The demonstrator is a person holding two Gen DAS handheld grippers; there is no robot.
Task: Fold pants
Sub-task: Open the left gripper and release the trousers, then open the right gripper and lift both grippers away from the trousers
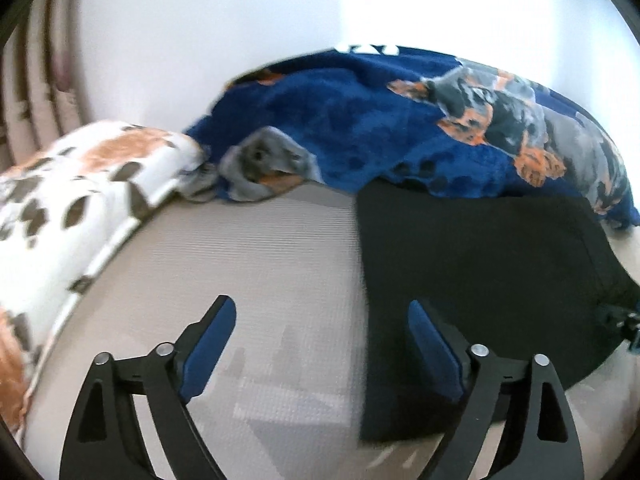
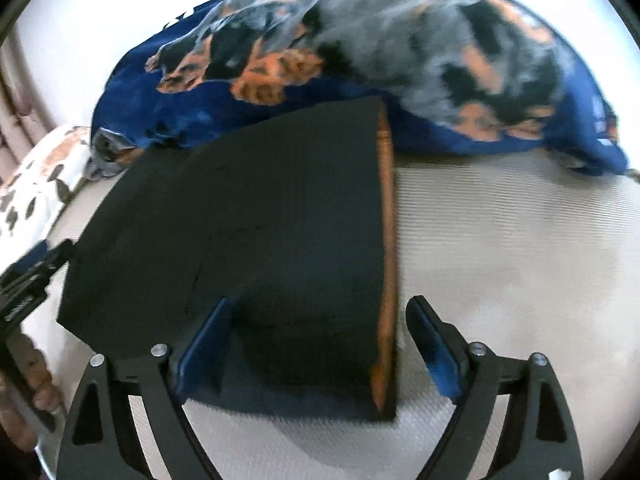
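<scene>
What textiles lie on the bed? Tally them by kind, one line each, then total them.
Black folded pants: 1
Blue dog-print blanket: 1
White pillow with brown and grey spots: 1
Total: 3
Both the left gripper and the right gripper are open and hold nothing.
</scene>
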